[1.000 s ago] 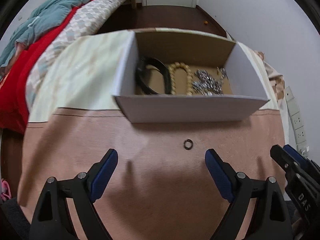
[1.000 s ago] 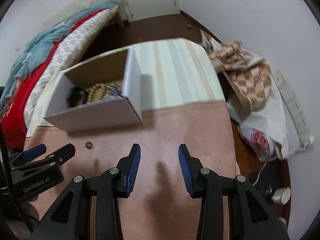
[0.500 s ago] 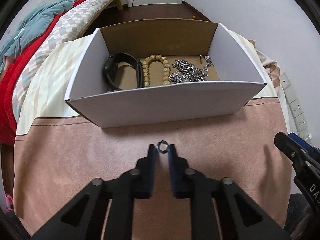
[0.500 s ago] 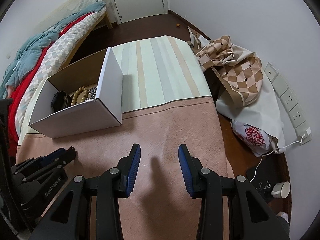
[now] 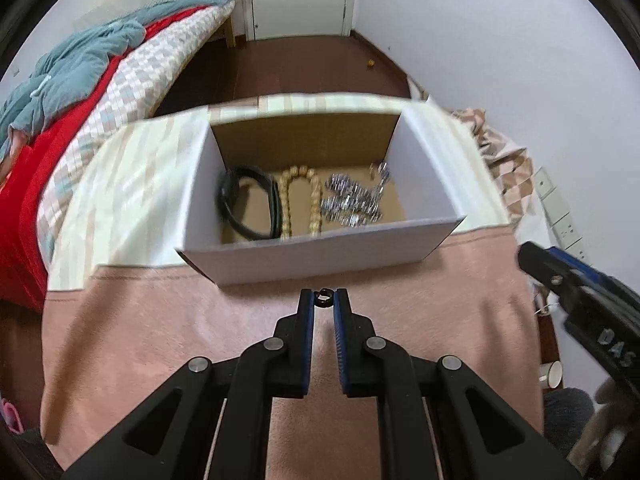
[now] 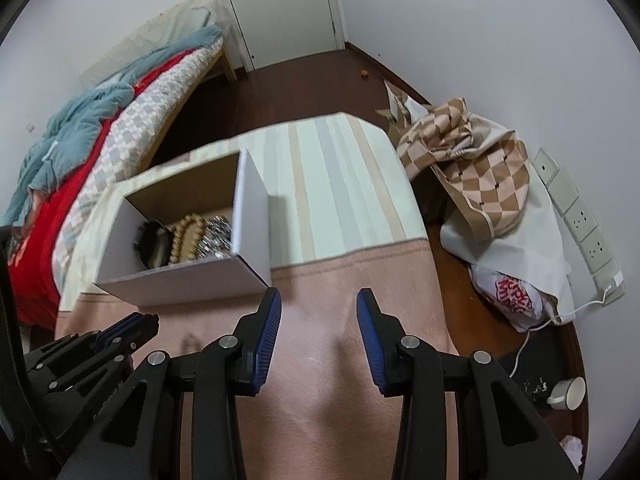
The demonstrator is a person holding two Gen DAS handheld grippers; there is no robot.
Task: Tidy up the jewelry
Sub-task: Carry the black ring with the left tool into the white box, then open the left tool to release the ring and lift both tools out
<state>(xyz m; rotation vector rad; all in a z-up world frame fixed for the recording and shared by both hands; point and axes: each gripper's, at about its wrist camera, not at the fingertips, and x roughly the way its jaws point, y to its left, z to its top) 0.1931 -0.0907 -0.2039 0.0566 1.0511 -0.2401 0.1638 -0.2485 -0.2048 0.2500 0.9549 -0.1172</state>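
A white cardboard box (image 5: 320,258) sits open-topped on a table draped in two cloths: a pink-brown cloth (image 5: 160,340) under and in front of the box, and a pale striped cloth (image 6: 340,184) behind and beside it. Inside the box lie a black band (image 5: 244,204) at its left, a loop of tan wooden beads (image 5: 300,200) in the middle, and a heap of silver chain (image 5: 352,202) at its right.

Just in front of the box's near wall, the left gripper (image 5: 323,300) pinches a small black ring (image 5: 323,298) between its narrowed blue pads. The right gripper (image 6: 319,300) hovers over the pink-brown cloth off the box's right front corner, jaws wide and holding nothing.

Left of the box runs a bed (image 6: 120,120) with red, checked and teal covers. Beyond the box, dark wood floor (image 5: 288,64) leads to a white door (image 6: 276,8). Right of the box, a checked brown fabric (image 6: 472,168) is piled against the white wall, near a row of sockets (image 6: 588,232), and a white cup (image 6: 568,394) stands on the floor.
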